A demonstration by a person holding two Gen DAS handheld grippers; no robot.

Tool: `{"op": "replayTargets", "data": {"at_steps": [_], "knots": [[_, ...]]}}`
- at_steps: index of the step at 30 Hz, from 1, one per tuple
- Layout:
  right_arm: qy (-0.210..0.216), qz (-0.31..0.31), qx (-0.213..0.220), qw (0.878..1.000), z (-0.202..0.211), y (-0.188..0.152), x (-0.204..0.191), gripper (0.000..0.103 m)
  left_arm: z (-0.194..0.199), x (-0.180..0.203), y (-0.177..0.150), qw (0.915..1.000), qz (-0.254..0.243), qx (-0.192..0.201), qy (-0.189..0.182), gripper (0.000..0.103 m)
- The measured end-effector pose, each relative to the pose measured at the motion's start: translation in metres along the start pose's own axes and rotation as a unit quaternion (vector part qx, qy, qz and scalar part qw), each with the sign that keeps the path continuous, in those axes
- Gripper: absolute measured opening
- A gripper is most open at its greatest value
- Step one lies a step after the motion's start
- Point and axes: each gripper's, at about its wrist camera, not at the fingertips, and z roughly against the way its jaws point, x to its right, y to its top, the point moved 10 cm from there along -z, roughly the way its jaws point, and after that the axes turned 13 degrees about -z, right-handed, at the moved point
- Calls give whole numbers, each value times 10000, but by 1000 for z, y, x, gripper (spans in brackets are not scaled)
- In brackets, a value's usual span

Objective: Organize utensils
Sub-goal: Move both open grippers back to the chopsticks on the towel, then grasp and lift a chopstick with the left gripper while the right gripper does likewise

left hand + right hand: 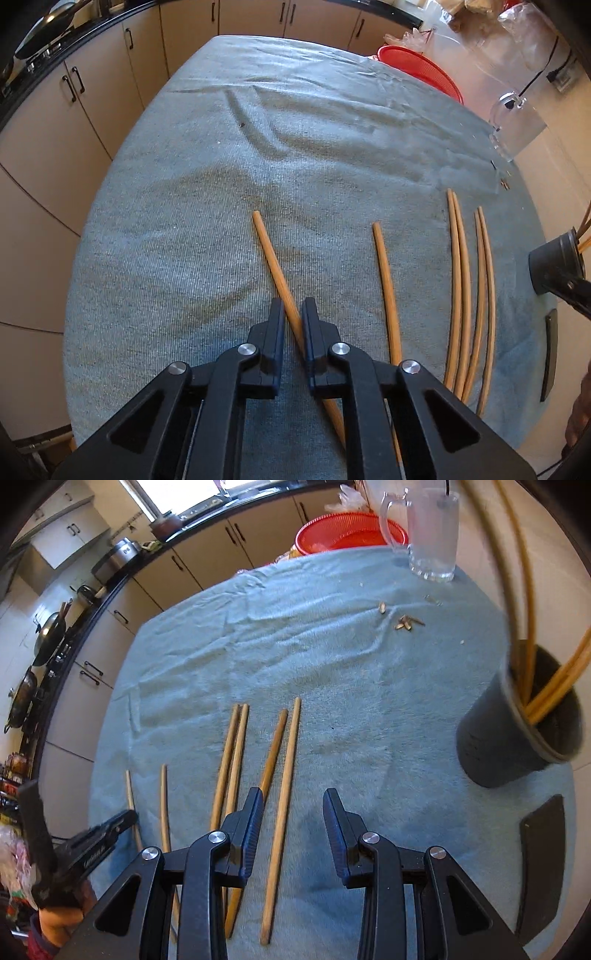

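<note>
Several wooden chopsticks lie on a grey-blue cloth (295, 155). My left gripper (293, 308) is shut on one chopstick (271, 254), which runs forward and left from between its fingers. Another single chopstick (386, 280) lies to its right, then two pairs (469, 295). My right gripper (293, 801) is open above the rightmost chopstick (282, 812), which lies between its fingers. A dark cup (517, 738) at the right holds several chopsticks (554, 690); it also shows in the left wrist view (554, 266). The left gripper shows at the lower left of the right wrist view (99, 838).
A clear glass mug (432, 535) and a red basket (343, 535) stand at the far edge. Small brown scraps (404, 622) lie on the cloth. A flat dark object (543, 860) lies at the right edge. Kitchen cabinets (92, 110) surround the table.
</note>
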Motion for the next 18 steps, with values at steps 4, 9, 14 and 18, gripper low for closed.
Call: {"op": "replayTargets", "data": {"at_steps": [4, 9, 14, 18], "knots": [[-113, 43, -141, 9998, -20, 8, -7, 36, 0, -1, 1, 10000, -4, -27, -40, 9], [-384, 69, -285, 9988, -42, 16, -7, 36, -3, -1, 4, 10000, -33, -48, -37, 9], [-586, 132, -421, 9973, -56, 19, -6, 35, -3, -2, 4, 9999, -46, -69, -75, 9], [-716, 137, -503, 9961, -63, 21, -2, 33, -5, -2, 7, 9999, -44, -78, -93, 9]]}}
